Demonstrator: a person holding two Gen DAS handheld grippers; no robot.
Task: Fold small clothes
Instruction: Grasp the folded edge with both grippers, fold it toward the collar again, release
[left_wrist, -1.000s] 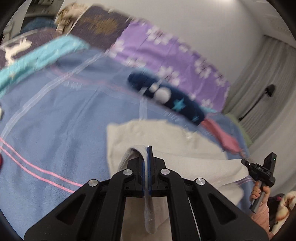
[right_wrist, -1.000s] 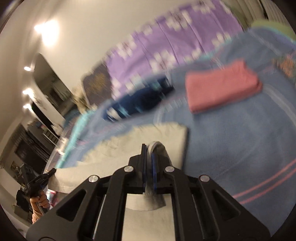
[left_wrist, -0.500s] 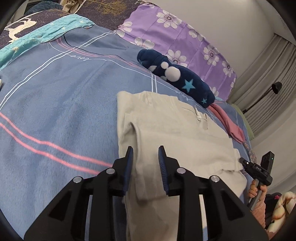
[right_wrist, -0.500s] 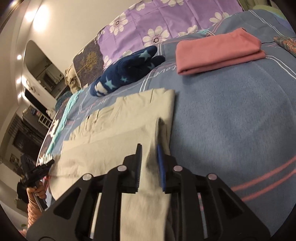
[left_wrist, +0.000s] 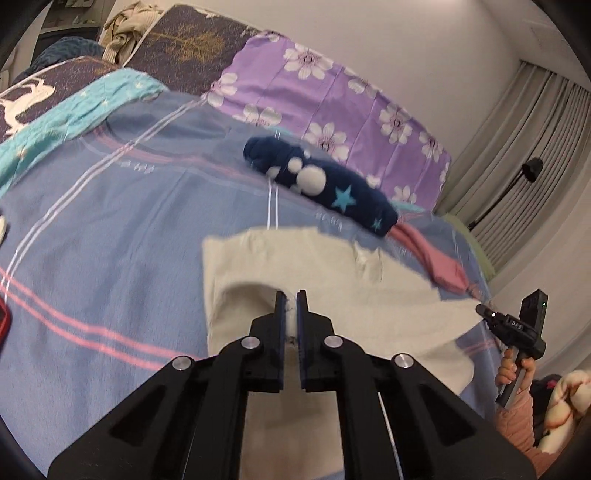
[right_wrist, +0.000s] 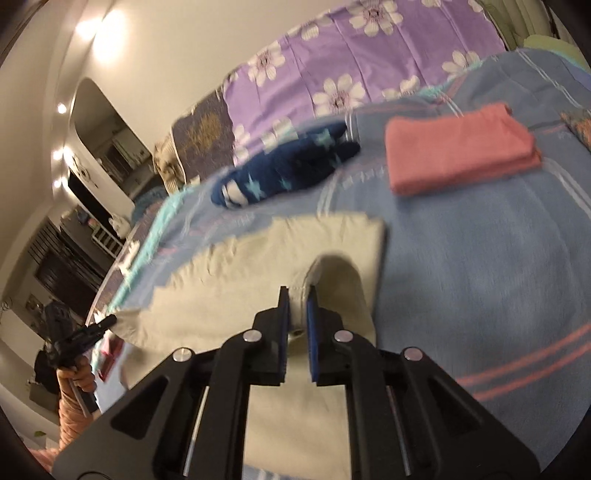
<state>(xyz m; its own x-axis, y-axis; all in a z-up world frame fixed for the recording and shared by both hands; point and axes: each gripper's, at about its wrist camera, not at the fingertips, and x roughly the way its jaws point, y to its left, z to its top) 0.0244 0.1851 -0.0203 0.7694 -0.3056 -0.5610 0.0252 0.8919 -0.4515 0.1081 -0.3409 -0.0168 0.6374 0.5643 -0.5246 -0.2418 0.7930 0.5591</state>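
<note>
At lower centre of each frame, the left gripper (left_wrist: 291, 301) and right gripper (right_wrist: 298, 295), jaws just closed, each pinch a hem corner of the soft, light, floppy cream cotton garment (left_wrist: 332, 266).

Left tongs (left_wrist: 291, 301): matte black plastic frame, two angular arms with triangular cut-outs, four round silver screws across the linkage. Fingers (left_wrist: 279, 325) were flat black plates with blue pads on the inner faces. Right tongs (right_wrist: 298, 297): same build, black frame, four silver screws, thin metal rods visible inside the cut-outs, blue pads brighter on the right finger. Sleeve (right_wrist: 72, 417) was pink, seen at the far wrist; the far unit carried a small green light.
</note>
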